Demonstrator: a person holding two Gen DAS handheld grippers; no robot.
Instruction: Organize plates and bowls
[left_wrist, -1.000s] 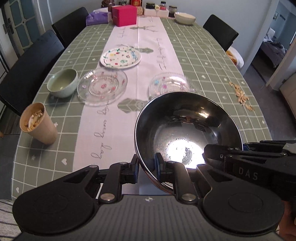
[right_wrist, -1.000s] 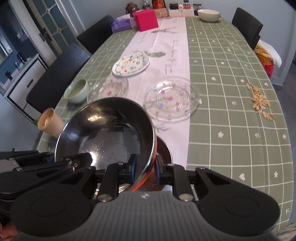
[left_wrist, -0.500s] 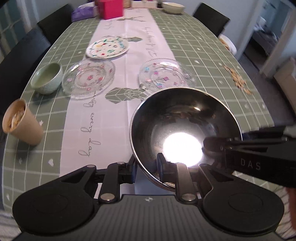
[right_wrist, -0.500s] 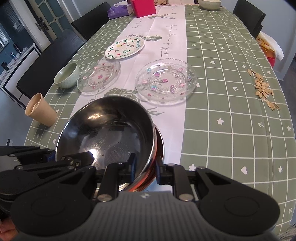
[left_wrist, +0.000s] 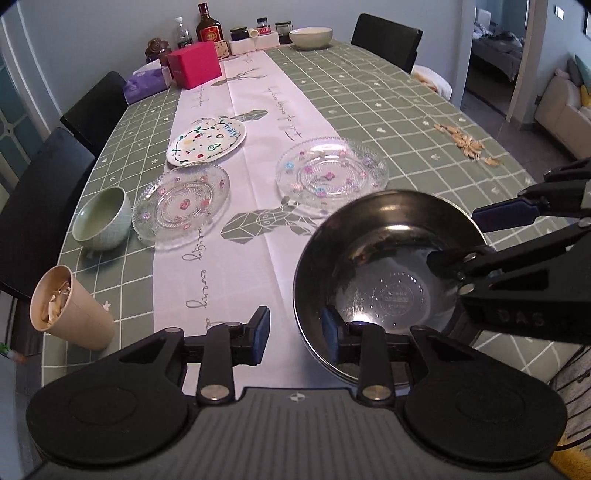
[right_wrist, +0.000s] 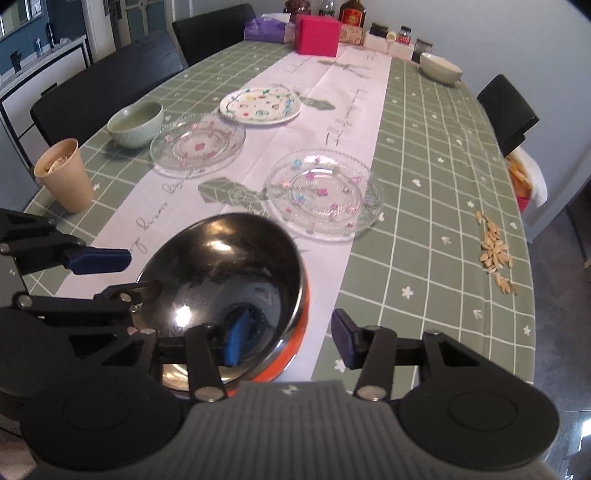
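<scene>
A steel bowl (left_wrist: 391, 273) sits near the table's front edge, nested in an orange-walled bowl (right_wrist: 291, 339). My left gripper (left_wrist: 295, 332) is open, straddling the steel bowl's left rim with one finger inside. My right gripper (right_wrist: 288, 341) is open, straddling the right rim (right_wrist: 229, 280) with one finger inside. Two clear flowered glass plates (left_wrist: 332, 173) (left_wrist: 181, 201), a white patterned plate (left_wrist: 207, 142) and a green bowl (left_wrist: 101, 218) stand farther back. They also show in the right wrist view: glass plates (right_wrist: 325, 194) (right_wrist: 197, 146), white plate (right_wrist: 260, 105), green bowl (right_wrist: 135, 122).
A paper cup (left_wrist: 70, 310) of shells stands front left. Loose seeds (right_wrist: 495, 254) lie at the right. A pink box (left_wrist: 194, 68), tissue pack (left_wrist: 142, 83), bottles, jars and a pale bowl (left_wrist: 310, 37) stand at the far end. Black chairs surround the table.
Both grippers have opened and let go of the steel bowl's rim. The bowl has come down and now rests nested in the orange bowl on the table.
</scene>
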